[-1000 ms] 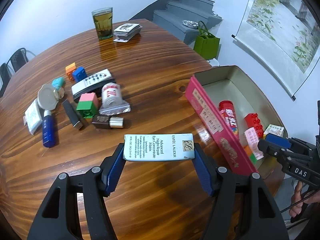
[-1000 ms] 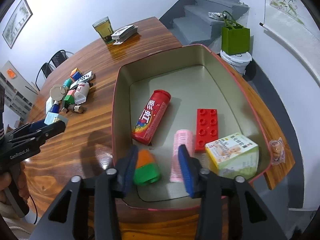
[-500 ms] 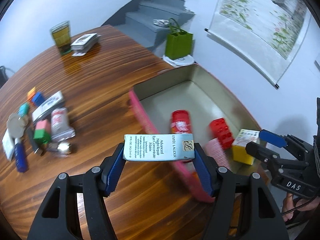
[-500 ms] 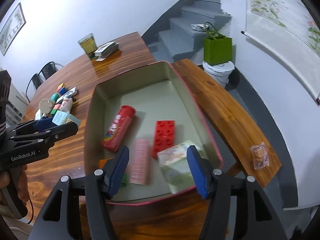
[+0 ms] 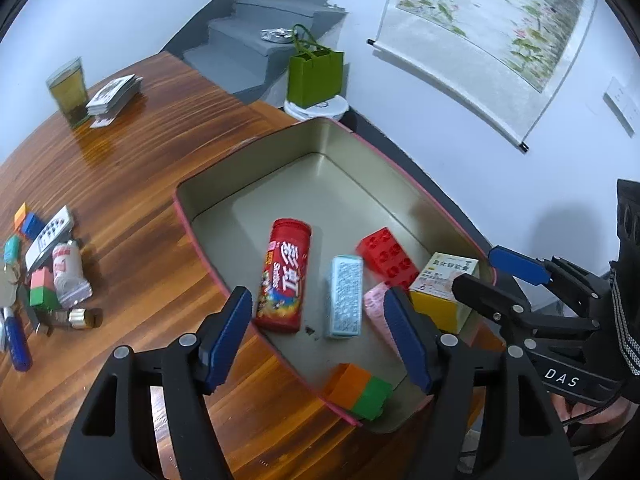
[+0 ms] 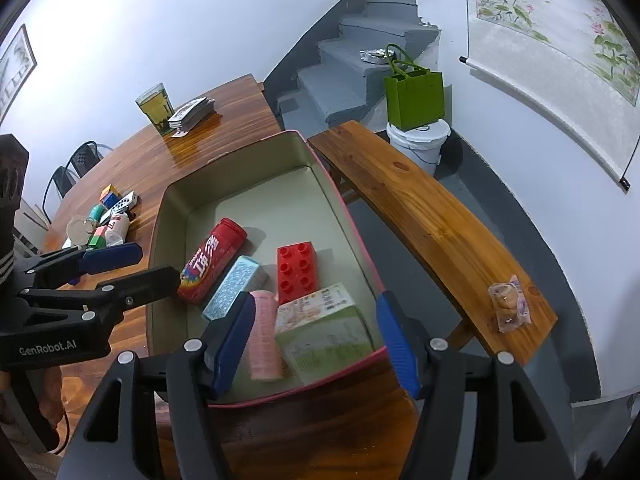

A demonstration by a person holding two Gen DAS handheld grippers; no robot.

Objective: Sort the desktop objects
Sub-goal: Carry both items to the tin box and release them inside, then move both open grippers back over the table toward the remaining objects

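Note:
A pink-rimmed tin (image 5: 208, 256) (image 6: 160, 240) sits at the wooden table's right edge. In it lie a red candy tube (image 5: 286, 276) (image 6: 212, 260), a light-blue carton (image 5: 346, 296) (image 6: 234, 294), a red brick (image 5: 386, 254), a pink pack (image 6: 264, 336), a green-and-yellow carton (image 6: 324, 328) and an orange-green block (image 5: 360, 390). My left gripper (image 5: 318, 300) (image 6: 154, 262) hovers open over the tin's near-left wall, holding nothing. My right gripper (image 6: 316, 300) (image 5: 476, 268) hangs over the tin's near end. Its jaws are opening and its pads touch nothing.
A loose pile lies at the table's left: a remote (image 5: 48, 234), small blocks (image 5: 40, 294), a sachet (image 5: 68, 272), a blue tube (image 5: 16, 344). A glass of tea (image 5: 70, 92) and cards (image 5: 114, 94) stand far back. A bench (image 6: 432, 224) with a wrapped snack (image 6: 508, 304) runs right of the tin.
My left gripper swung right over the tin and let go of the light-blue carton, which now lies in the tin. My right gripper widened and shifted toward the tin's near right.

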